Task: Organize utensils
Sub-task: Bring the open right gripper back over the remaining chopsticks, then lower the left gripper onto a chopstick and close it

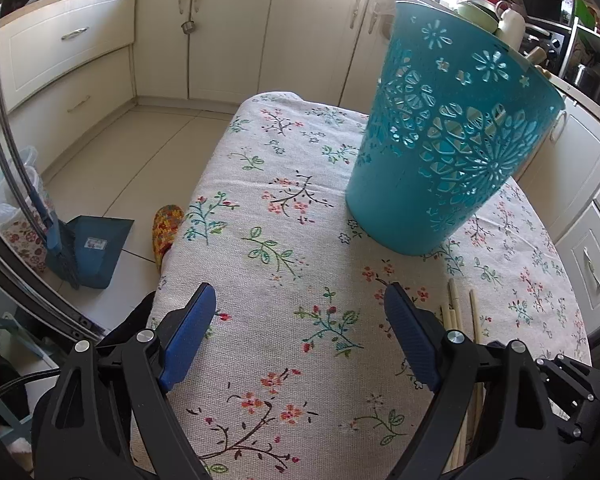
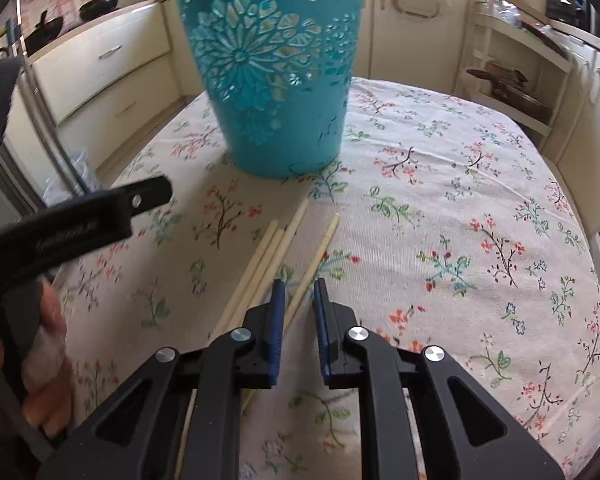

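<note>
A teal cut-out plastic basket (image 1: 452, 140) (image 2: 276, 80) stands upright on the flowered tablecloth (image 1: 284, 208) (image 2: 460, 200). Several pale wooden chopsticks (image 2: 266, 258) lie loose on the cloth in front of it. One of them, a single chopstick (image 2: 326, 236), lies apart to the right. My right gripper (image 2: 299, 282) hovers over its near end, jaws a narrow gap apart, with the stick running between them and not pinched. My left gripper (image 1: 300, 288) stands wide open over bare cloth with nothing in it. The chopsticks' tips (image 1: 454, 308) show just right of its right finger.
A person's hand (image 2: 48, 356) holds the left gripper at the left of the right wrist view. The table's left edge drops to a tiled floor with a blue dustpan and brush (image 1: 92, 248). Cream cabinets (image 1: 228, 32) ring the room, and an open shelf (image 2: 508, 80) stands at right.
</note>
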A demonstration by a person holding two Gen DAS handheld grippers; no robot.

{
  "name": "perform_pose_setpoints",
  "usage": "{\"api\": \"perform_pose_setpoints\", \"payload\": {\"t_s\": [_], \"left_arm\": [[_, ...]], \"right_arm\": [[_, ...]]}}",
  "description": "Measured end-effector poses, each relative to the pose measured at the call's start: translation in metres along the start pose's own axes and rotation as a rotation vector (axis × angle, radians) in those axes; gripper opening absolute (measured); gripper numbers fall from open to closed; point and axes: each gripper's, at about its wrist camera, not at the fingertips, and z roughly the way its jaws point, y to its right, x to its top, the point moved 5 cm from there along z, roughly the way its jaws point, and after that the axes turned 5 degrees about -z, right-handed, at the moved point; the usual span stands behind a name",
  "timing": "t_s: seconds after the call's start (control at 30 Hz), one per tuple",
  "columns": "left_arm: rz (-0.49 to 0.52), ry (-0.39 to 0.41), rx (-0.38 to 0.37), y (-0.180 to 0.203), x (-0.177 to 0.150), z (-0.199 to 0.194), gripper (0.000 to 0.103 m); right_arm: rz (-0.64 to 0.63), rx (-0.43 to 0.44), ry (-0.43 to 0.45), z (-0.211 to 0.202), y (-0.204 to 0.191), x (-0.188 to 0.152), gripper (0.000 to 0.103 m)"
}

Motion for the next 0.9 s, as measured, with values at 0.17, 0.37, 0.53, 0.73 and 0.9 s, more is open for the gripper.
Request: {"api": "perform_pose_setpoints", "payload": {"t_s": [0.17, 0.37, 0.53, 0.73, 0.9], "left_arm": [[0.162, -0.067, -0.127, 0.029, -0.013, 0.0, 0.083], [0.257, -0.122, -0.121, 0.054, -0.032, 0.0, 0.083], [0.301, -0.145, -0.095, 0.063, -0.04, 0.004, 0.083], [0.322, -0.142, -0.061, 0.067, -0.04, 0.005, 0.083], [0.326, -0.139, -0.008, 0.068, -0.038, 0.007, 0.083]], "right_arm": [[0.039, 0.05, 0.008, -0.011, 0.017, -0.015, 0.015], [0.082, 0.065, 0.019, -0.012, 0.02, -0.017, 0.015], [0.093, 0.079, 0.024, -0.013, 0.021, -0.018, 0.015], [0.096, 0.086, 0.024, -0.014, 0.023, -0.019, 0.016], [0.102, 0.078, 0.028, -0.013, 0.023, -0.017, 0.025]]}}
